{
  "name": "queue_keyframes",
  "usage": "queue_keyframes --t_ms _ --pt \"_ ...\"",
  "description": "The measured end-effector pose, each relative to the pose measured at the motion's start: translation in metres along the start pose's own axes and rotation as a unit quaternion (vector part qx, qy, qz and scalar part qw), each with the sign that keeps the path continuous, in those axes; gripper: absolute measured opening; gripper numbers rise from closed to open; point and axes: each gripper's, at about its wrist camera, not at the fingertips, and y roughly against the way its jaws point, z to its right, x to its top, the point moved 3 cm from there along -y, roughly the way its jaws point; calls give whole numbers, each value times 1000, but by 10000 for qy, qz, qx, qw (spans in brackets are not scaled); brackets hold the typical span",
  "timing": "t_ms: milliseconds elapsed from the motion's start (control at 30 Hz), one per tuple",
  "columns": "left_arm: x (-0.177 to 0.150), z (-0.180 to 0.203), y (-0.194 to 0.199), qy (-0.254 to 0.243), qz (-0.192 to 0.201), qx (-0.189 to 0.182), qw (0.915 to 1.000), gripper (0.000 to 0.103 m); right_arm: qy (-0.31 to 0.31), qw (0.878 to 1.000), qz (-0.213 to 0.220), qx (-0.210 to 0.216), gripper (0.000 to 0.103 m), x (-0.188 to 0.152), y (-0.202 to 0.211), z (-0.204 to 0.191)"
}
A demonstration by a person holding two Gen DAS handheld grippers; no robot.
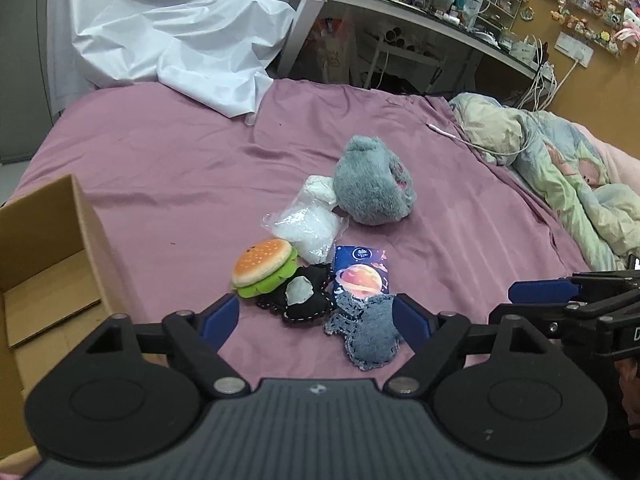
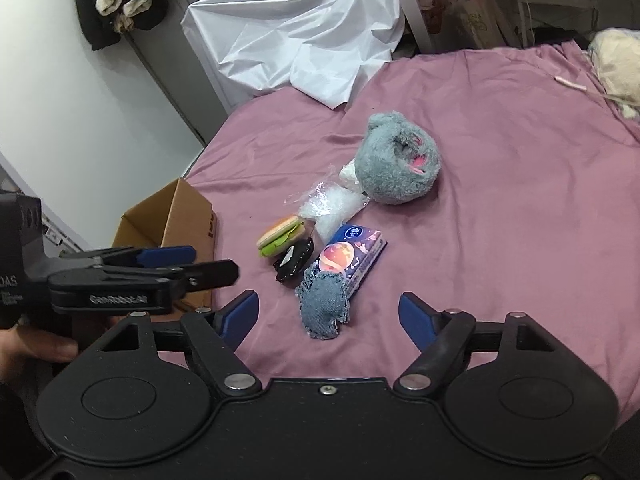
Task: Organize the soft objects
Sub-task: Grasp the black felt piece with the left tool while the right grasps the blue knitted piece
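Cardboard box (image 1: 44, 276) sitting apparently empty at bed edge. Nothing sorted yet: denim patch (image 1: 368, 332), black pouch (image 1: 304, 300), burger plush (image 1: 264, 268), grey plush (image 1: 372, 184) lying clustered on purple bed sheet (image 1: 160, 184). Left gripper (image 1: 316, 320), right gripper (image 2: 328, 316) hovering near denim, jaws fairly wide, gripping nothing.

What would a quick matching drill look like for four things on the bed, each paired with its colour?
Things:
1. burger plush
2. furry slipper
3. frayed fabric patch
4. cardboard box

Colours:
A. brown
B. denim blue
C. orange and green
D. grey with pink inside

Pairs: 1-C, 2-D, 3-B, 4-A
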Motion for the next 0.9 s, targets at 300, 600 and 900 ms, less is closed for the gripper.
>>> queue_keyframes --t_ms 300,600,900 --pt "-7 6 -32 -96 -53 150 9998 72 -109 9999 2 -19 77 -8 -19 2" --pt "-16 10 -56 -140 -49 321 9994 68 -206 9994 97 -245 78 -8 -37 5" --pt "-15 7 -73 -150 75 516 9985 59 -506 9986 -86 -148 74 -10 -48 16"
